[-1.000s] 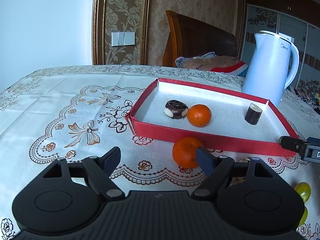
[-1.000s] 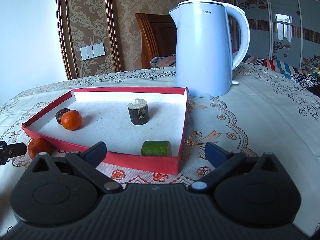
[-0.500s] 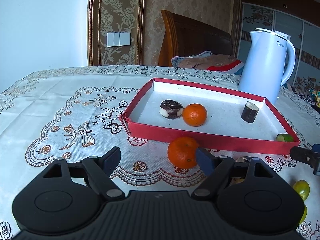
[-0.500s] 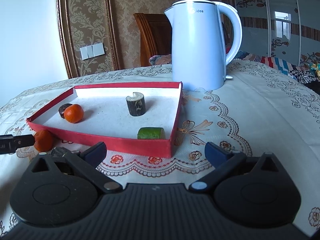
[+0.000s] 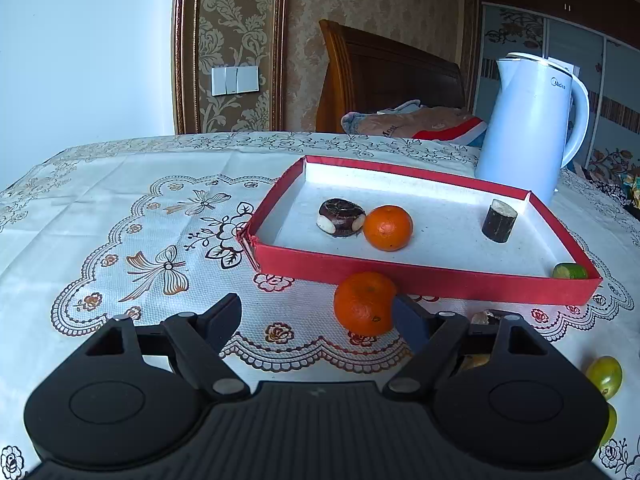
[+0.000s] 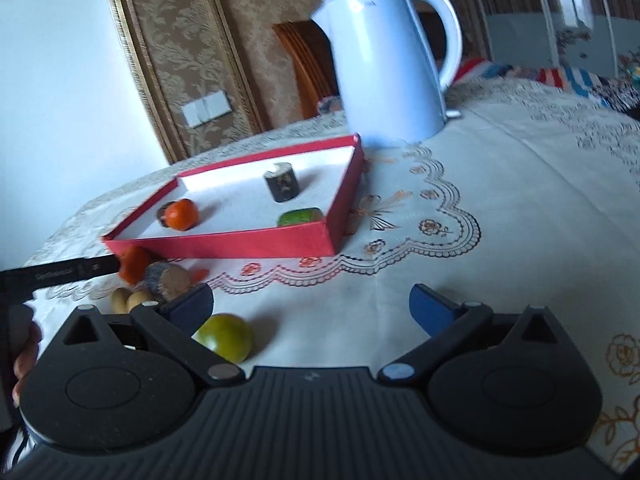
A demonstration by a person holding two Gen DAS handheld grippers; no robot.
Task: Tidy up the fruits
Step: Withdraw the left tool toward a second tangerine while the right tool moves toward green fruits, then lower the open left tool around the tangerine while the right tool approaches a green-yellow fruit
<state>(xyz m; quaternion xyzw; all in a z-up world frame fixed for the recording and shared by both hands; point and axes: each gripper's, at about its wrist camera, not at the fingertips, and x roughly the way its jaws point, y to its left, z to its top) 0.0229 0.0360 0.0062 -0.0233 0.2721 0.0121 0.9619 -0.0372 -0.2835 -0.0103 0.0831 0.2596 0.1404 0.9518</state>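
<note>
A red tray (image 5: 440, 282) (image 6: 240, 246) holds an orange (image 5: 388, 227) (image 6: 182, 214), a dark chestnut-like piece (image 5: 341, 217), a dark cylinder (image 5: 499, 221) (image 6: 282, 181) and a green piece (image 5: 570, 271) (image 6: 300, 217). A second orange (image 5: 364, 303) (image 6: 134, 264) lies on the cloth before the tray, against the inner side of my left gripper's (image 5: 318, 320) right finger. The left gripper is open. My right gripper (image 6: 310, 306) is open and empty, with a green-yellow fruit (image 6: 224, 338) beside its left finger.
A white kettle (image 5: 528, 128) (image 6: 388, 68) stands behind the tray. A brown cut piece (image 6: 168, 280) and two small tan fruits (image 6: 128, 300) lie near the loose orange. Green-yellow fruits (image 5: 604, 374) lie at the right edge. A wooden chair stands behind the table.
The right gripper has pulled back and tilted, bringing the loose fruits before the tray into its view. The left gripper has shifted slightly; the loose orange stays by its right finger.
</note>
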